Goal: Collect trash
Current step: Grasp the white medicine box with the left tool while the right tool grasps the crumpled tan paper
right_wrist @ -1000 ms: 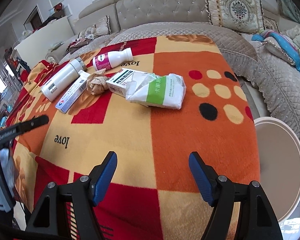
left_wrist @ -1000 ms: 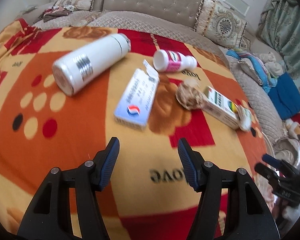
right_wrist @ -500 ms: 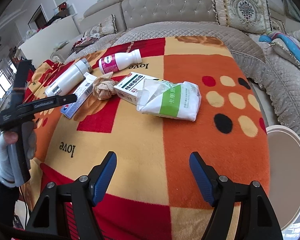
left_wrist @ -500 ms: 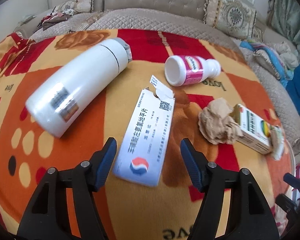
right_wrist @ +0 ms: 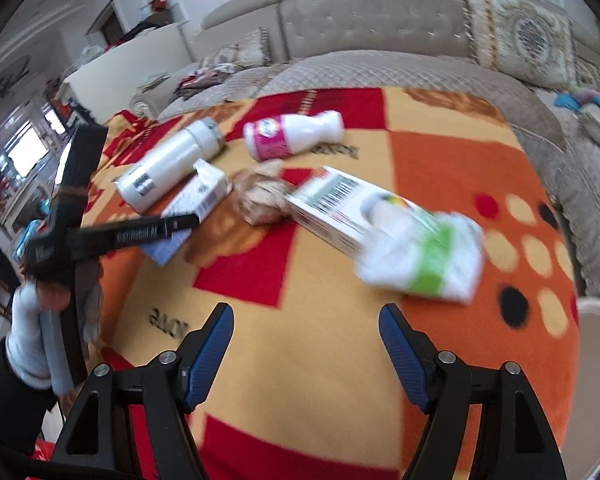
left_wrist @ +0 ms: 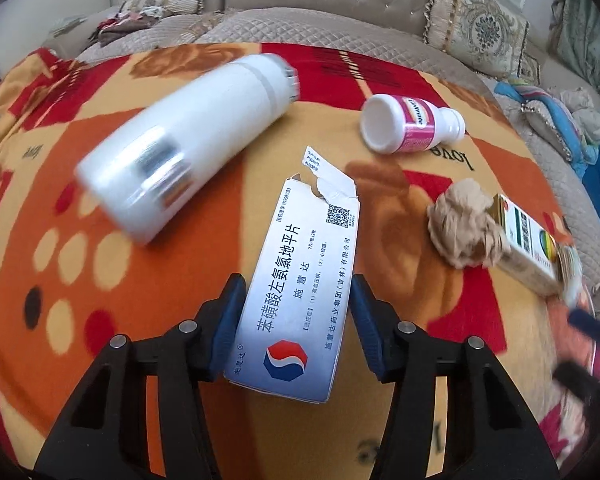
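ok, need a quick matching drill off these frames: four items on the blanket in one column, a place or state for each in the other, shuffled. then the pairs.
Items
1. blue-and-white medicine box
2. white flask
3. pink-labelled bottle
4. crumpled brown paper

Places or states
A. lies on its side at the far side, its base toward the left wrist camera
B. lies between the open fingers of the left claw, torn flap at its far end
C. rests against the end of a green-striped carton
D. lies on its side left of the torn box, blurred

Pairs: 1-B, 2-D, 3-A, 4-C
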